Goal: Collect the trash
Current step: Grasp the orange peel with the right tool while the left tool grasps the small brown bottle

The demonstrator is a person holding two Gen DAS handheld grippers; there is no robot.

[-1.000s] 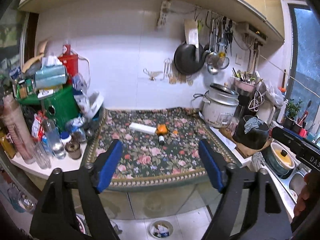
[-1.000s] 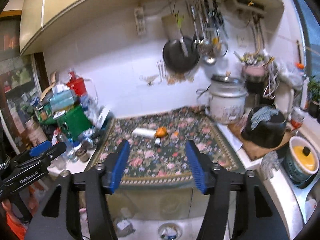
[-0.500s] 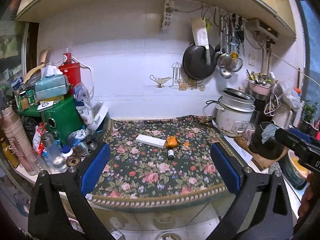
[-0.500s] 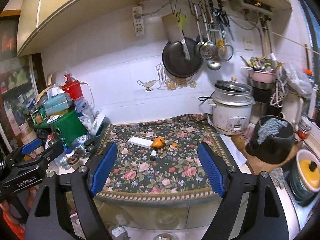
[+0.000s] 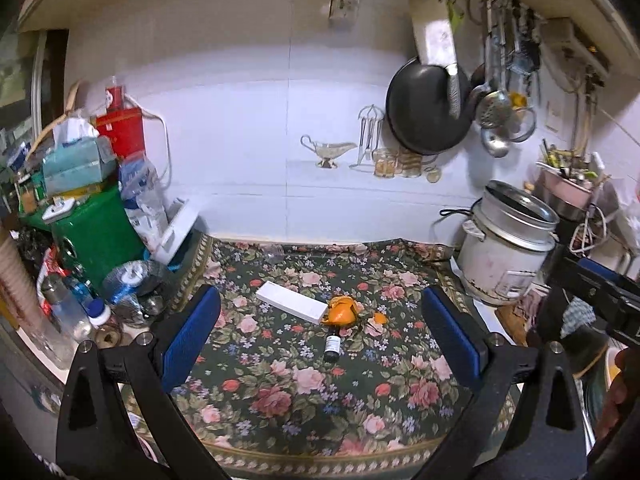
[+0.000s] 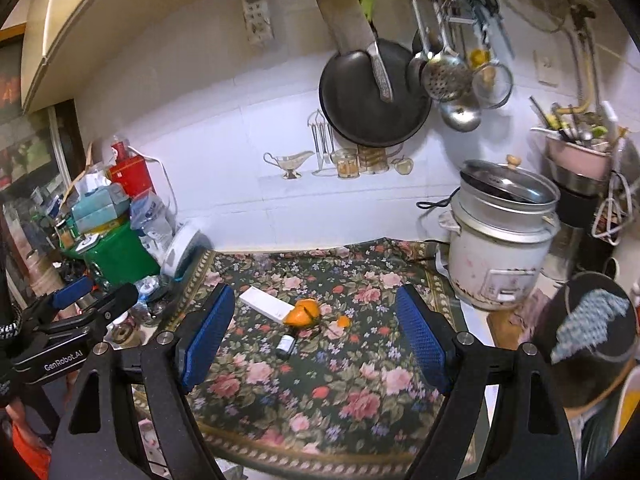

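On the dark floral tablecloth [image 5: 280, 396] lie, from left to right, a flat white rectangular box [image 5: 291, 307], a small dark glass bottle [image 5: 332, 345] on its side, and orange fruit peel [image 5: 342, 312] (one scrap apart). The left gripper [image 5: 320, 340] and right gripper [image 6: 316, 336] are spread, nothing between their blue pads.

On the worktop [image 5: 304, 420] a box [image 5: 291, 306], peel [image 5: 341, 312] right of it, bottle [image 5: 333, 343] in front; rice cooker [image 5: 505, 248] far right.
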